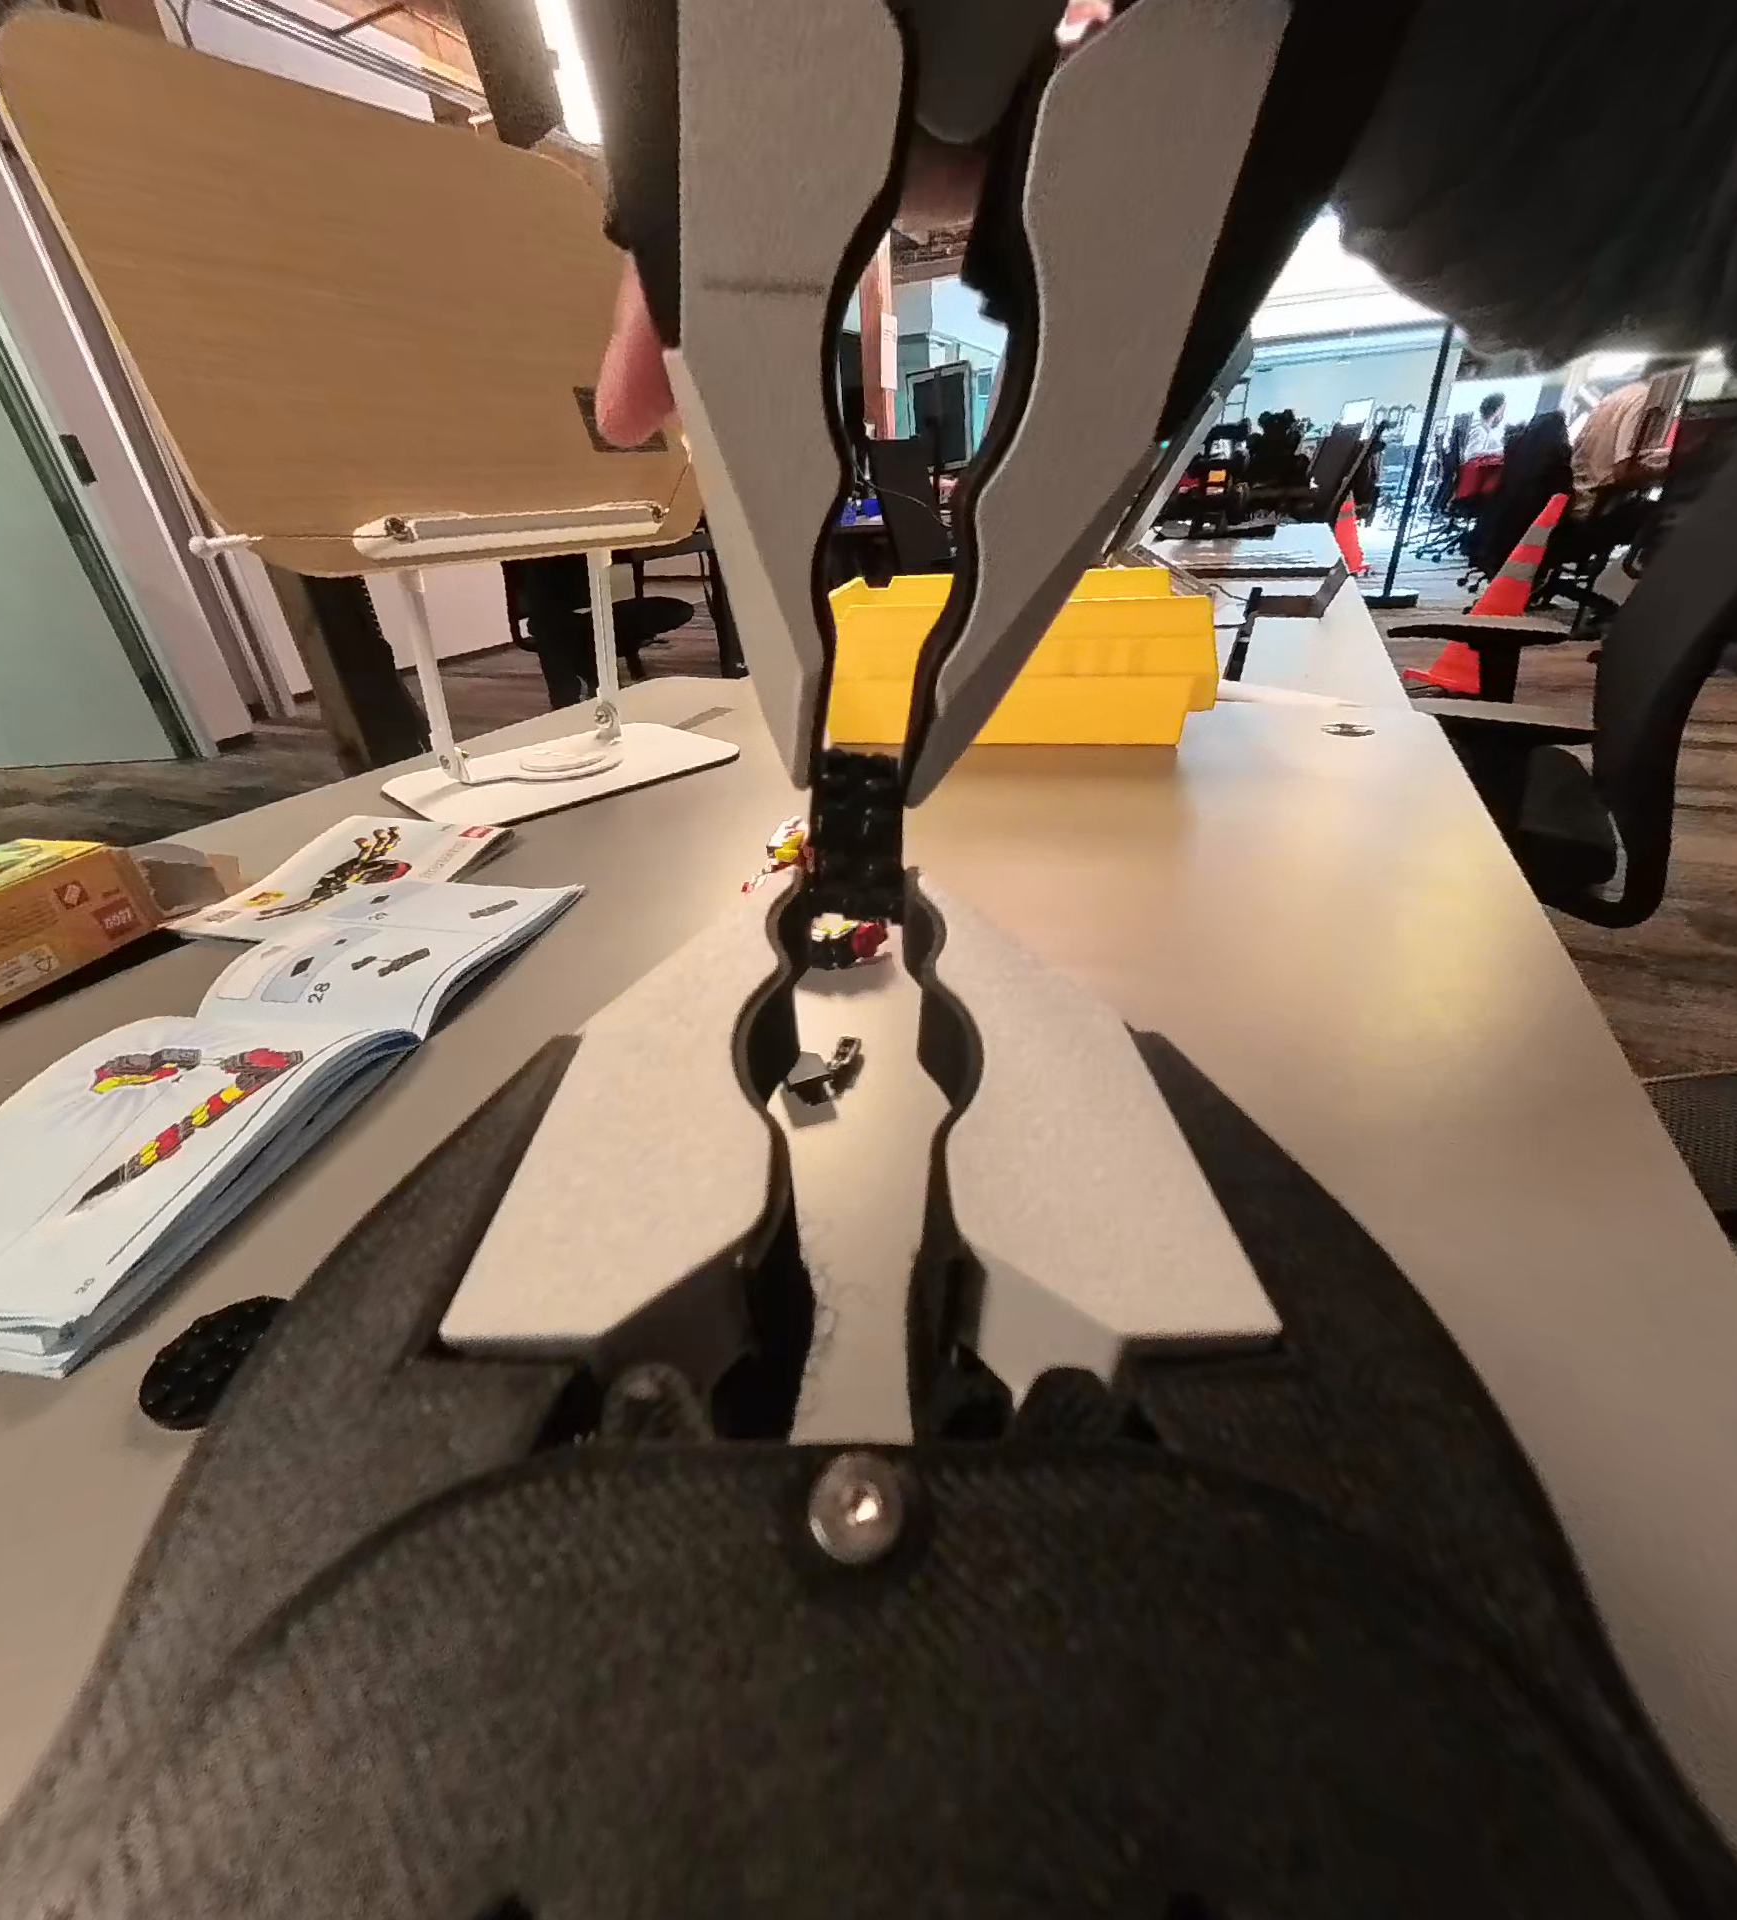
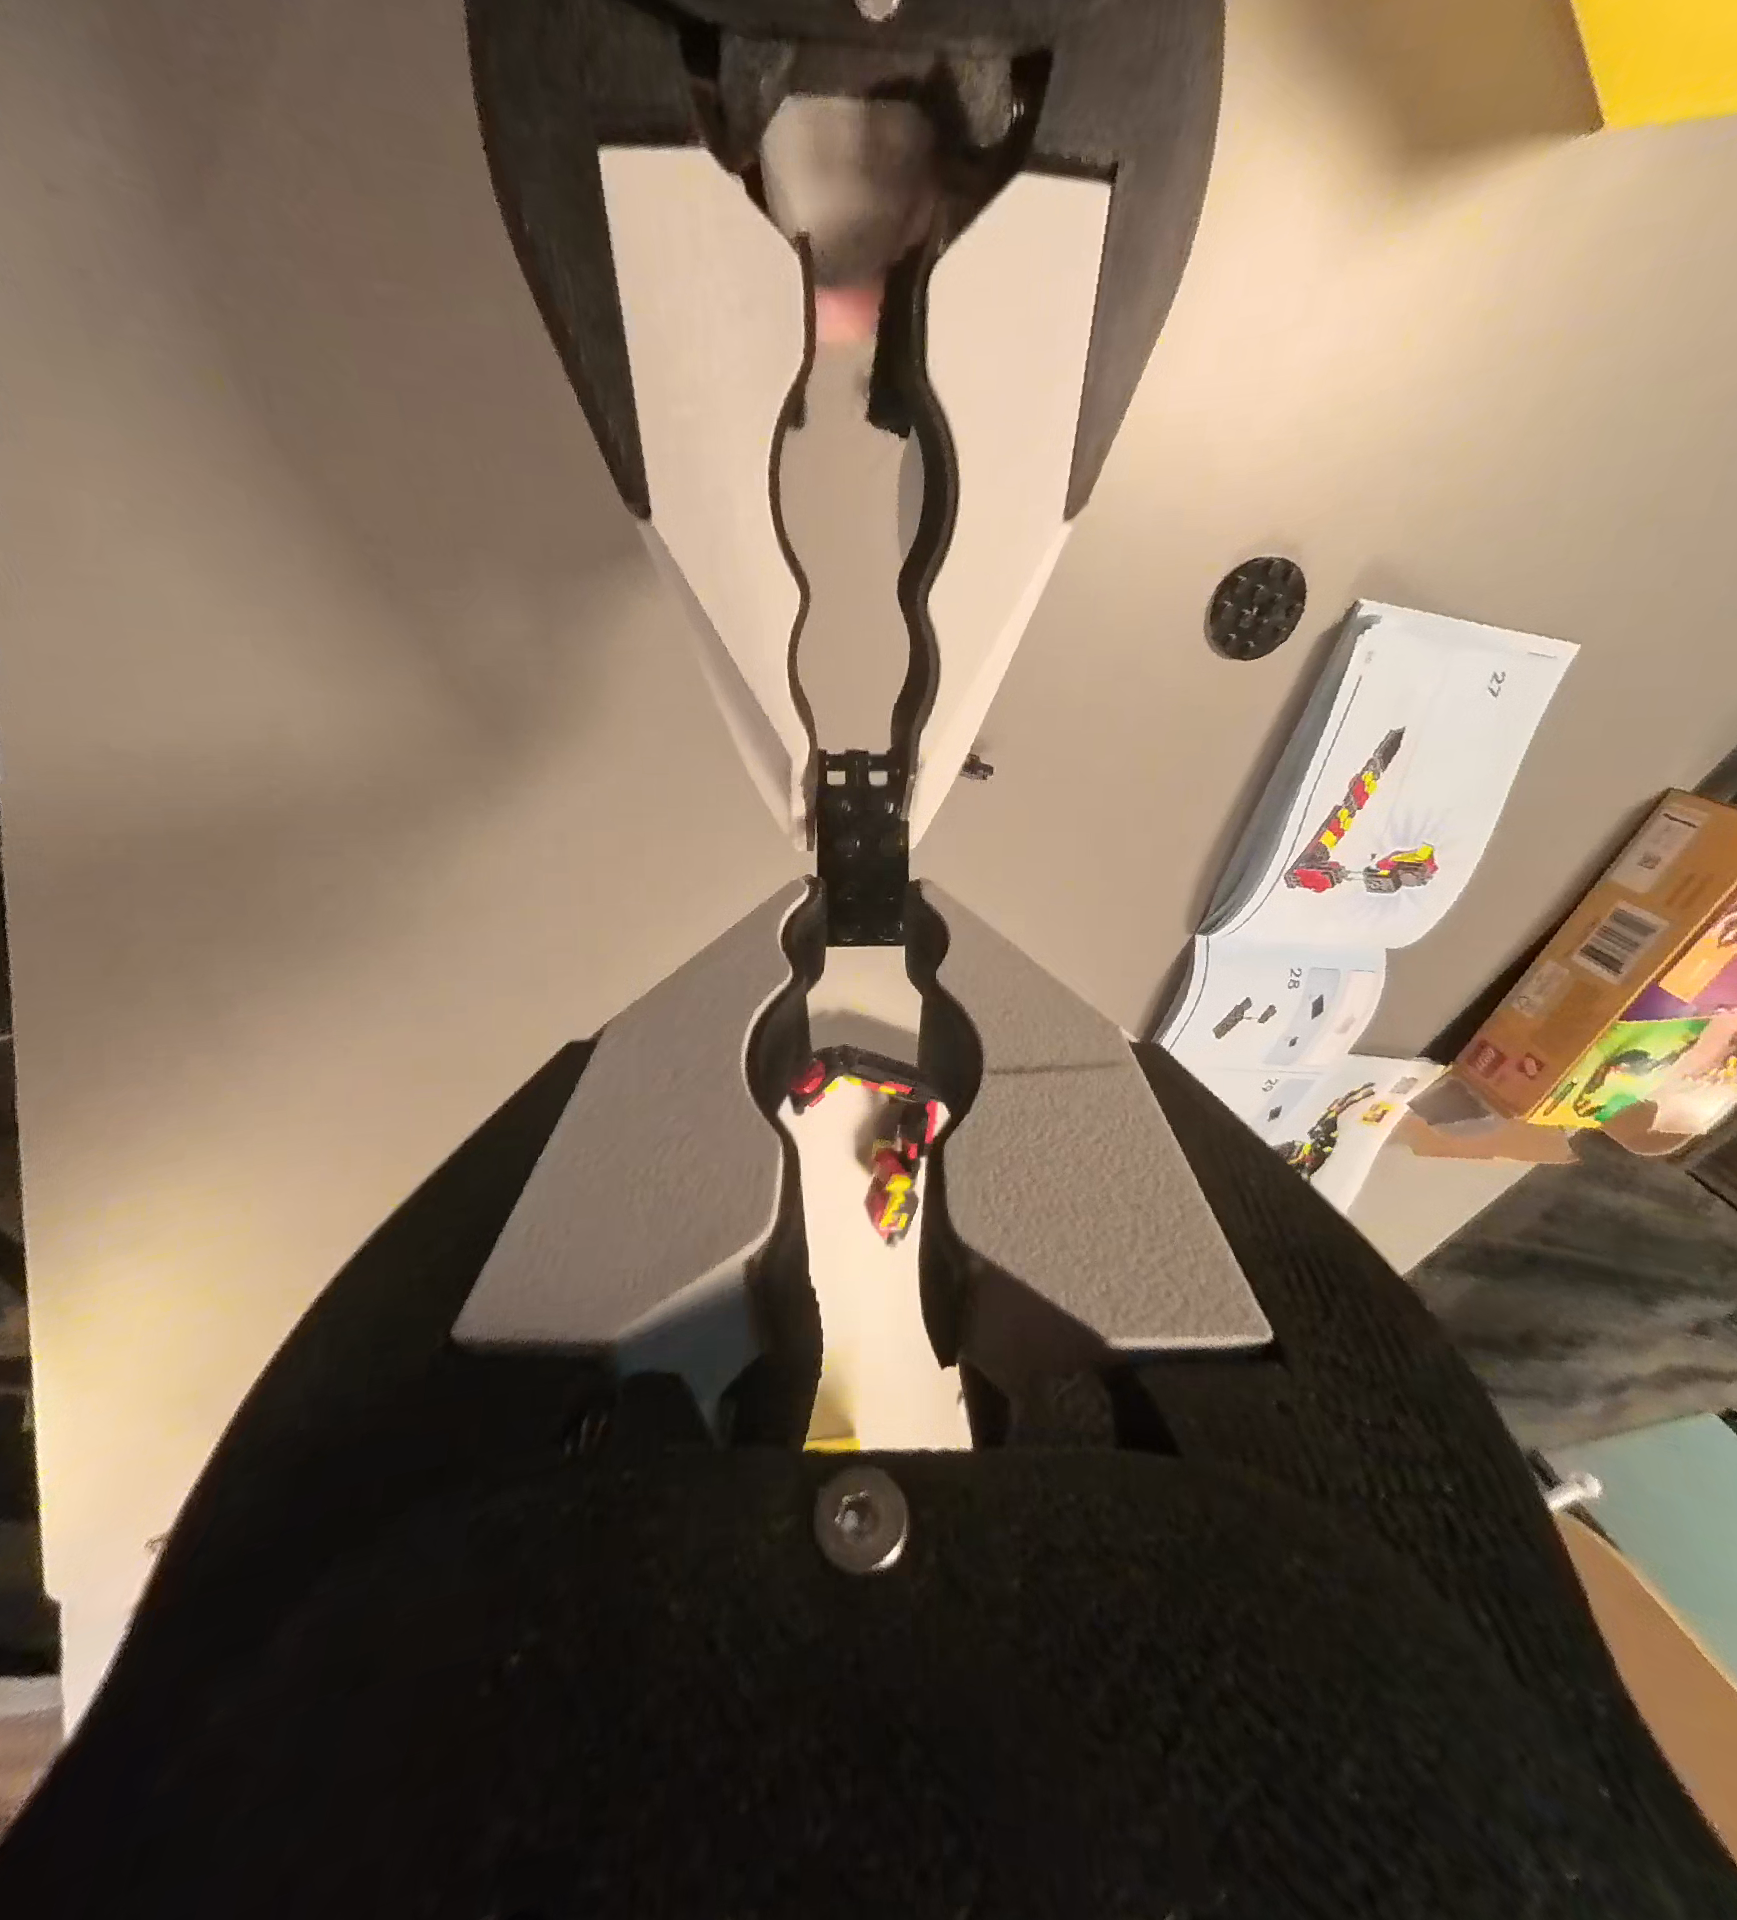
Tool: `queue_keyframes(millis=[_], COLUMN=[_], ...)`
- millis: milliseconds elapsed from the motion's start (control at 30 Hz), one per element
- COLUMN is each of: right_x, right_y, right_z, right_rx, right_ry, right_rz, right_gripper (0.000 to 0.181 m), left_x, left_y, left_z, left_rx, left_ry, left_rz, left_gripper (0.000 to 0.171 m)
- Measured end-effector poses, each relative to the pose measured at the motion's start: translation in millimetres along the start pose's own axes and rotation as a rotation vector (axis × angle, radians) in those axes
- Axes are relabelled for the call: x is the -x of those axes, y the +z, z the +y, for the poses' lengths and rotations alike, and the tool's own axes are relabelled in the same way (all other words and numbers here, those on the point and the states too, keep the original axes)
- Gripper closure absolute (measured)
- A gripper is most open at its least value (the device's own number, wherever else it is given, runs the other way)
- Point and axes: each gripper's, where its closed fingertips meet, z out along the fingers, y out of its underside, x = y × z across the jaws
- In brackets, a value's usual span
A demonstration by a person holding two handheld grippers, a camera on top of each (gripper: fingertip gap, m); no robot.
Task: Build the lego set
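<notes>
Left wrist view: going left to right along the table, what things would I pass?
Cardboard box → open instruction booklets → wooden stand's white base → black brick piece held between the two tools → yellow bin.

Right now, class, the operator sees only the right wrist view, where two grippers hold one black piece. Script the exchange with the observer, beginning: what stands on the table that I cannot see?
Observer: A wooden stand on a white base stands on the table, beyond the open booklet.
Operator: And behind the black piece?
Observer: A yellow bin sits on the table behind it; you catch only a corner.
Operator: Anything beside the table?
Observer: A black office chair stands by its right edge.
</notes>
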Motion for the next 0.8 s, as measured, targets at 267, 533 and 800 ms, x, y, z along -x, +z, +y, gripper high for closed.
queue_keyframes(millis=[267,533,800], right_x=[0.2,-0.4,-8.0], right_y=[-1.3,-1.2,-3.7], right_z=[2.8,-0.2,-2.4], right_rx=[0.067,0.074,0.040], right_ry=[-0.030,-0.033,-0.021], right_rz=[0.003,0.001,0.064], right_gripper=[0.168,0.168,0.144], left_x=[0.6,1.4,2.3], left_y=[-0.5,-1.4,-2.4], left_z=[-0.8,-2.3,-3.9], left_rx=[-0.004,-0.014,-0.024], left_ry=[0.004,-0.003,-0.011], left_rz=[-0.004,-0.004,-0.002], left_gripper=[0.156,0.156,0.156])
